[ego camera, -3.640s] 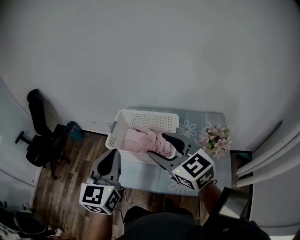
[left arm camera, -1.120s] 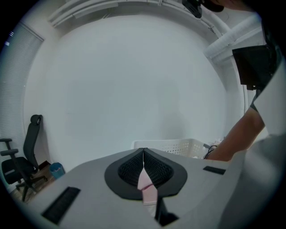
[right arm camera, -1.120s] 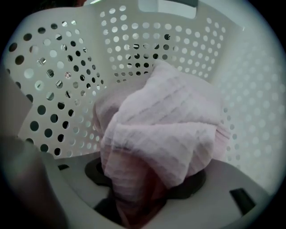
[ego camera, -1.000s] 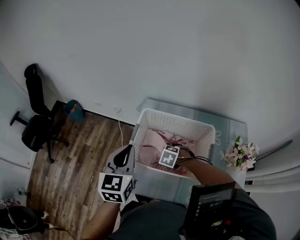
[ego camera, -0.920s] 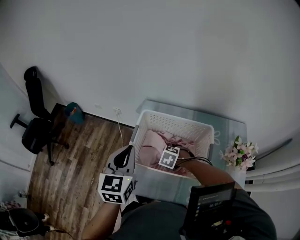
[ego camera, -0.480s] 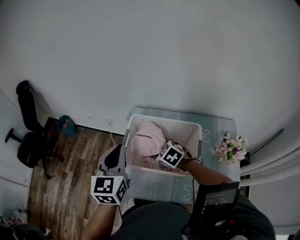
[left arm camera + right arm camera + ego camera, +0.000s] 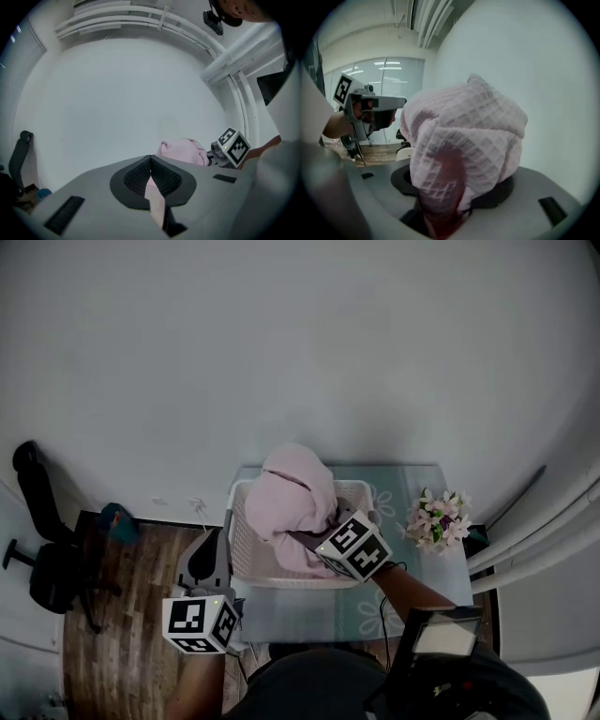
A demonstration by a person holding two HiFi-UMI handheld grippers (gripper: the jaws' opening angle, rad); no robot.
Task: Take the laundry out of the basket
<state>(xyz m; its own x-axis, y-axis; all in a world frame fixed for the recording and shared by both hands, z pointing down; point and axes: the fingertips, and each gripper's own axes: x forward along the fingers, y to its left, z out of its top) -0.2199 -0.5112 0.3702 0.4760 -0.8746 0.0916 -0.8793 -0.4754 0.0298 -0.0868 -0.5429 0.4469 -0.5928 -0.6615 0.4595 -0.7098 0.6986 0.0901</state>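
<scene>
Now the right gripper (image 7: 309, 538) clamps laundry (image 7: 298, 486) above the basket (image 7: 246, 554) at the desk's left edge — its hanging tail could snag the rim. Left gripper's (image 7: 208, 549) jaws meet, empty.

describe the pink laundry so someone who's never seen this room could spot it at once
Against the white wall stands a small table with a white perforated basket on it. The pink waffle-textured cloth bulges above the basket's rim, pinched in the right tongs. Its neighbour, the flower bunch beside the basket, is small and spiky; this is one big soft bundle.
</scene>
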